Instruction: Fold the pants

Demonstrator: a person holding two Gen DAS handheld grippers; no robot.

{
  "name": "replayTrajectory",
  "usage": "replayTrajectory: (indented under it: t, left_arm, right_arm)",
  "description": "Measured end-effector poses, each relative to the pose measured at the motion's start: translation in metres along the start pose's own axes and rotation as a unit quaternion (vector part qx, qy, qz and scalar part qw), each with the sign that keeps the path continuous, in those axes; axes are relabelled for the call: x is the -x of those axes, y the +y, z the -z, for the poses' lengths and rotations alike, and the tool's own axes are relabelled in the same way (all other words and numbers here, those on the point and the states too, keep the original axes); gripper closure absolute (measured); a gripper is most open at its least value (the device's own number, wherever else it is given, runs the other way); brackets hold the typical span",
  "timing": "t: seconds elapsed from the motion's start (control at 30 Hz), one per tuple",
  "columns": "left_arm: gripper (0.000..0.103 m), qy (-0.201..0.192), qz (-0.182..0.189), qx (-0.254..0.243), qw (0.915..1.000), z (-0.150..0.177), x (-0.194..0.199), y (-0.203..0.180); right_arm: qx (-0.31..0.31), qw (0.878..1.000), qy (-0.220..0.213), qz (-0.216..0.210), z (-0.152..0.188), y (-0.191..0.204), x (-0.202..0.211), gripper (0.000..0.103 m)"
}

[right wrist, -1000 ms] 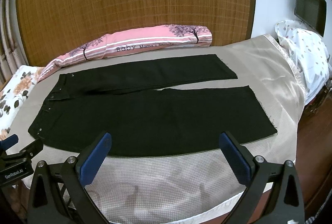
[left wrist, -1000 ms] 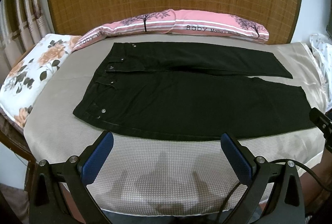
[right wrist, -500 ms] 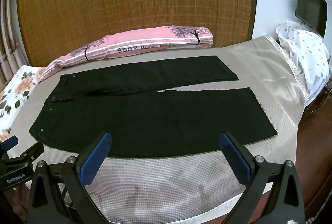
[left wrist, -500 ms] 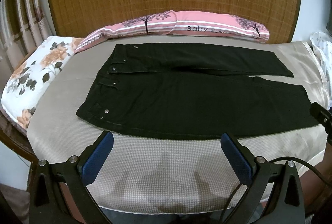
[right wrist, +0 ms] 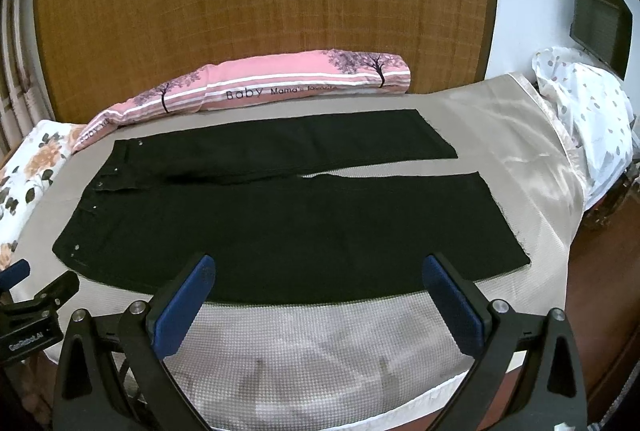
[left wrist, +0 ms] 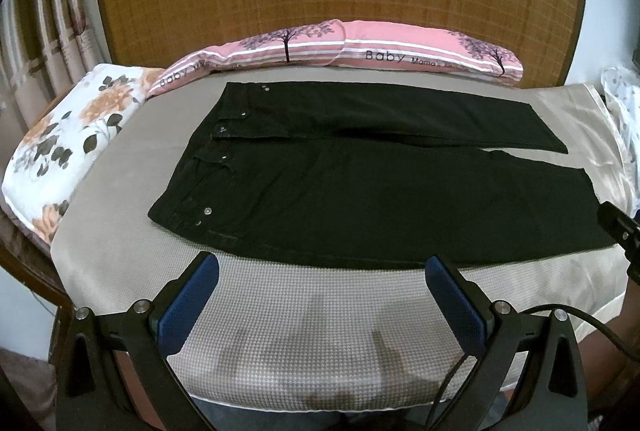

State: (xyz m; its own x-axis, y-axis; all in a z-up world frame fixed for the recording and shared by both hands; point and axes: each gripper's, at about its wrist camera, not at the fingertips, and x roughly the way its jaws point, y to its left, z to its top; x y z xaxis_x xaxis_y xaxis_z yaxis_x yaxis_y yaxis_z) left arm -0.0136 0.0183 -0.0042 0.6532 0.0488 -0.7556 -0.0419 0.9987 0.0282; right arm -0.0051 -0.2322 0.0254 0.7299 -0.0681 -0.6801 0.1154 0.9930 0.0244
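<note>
Matt black cloth pants (left wrist: 372,191) lie on a waffle-textured, seemingly satin-edged bedspread (left wrist: 304,323).

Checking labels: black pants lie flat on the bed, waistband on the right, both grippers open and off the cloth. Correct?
Not quite: the waistband of the black pants is on the left, as the left wrist view shows. Left gripper and right gripper are open, off the cloth.

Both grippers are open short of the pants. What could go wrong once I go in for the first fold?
The black pants lie flat on a loose beige cover, so the left gripper or right gripper may pinch cover along with the hem. The legs are splayed apart near the cuffs, so the fold may land uneven. The pink pillow crowds the far leg.
</note>
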Motion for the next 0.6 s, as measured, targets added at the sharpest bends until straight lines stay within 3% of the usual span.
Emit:
replayTrajectory:
  t: [0.6]
  left_arm:
    - [0.001, 0.005, -0.001, -0.001, 1.0, 0.0015, -0.0067, 0.0023]
  right_arm:
    - [-0.004, 1.0, 0.015, -0.003, 0.0037, -0.001, -0.0091, 0.0]
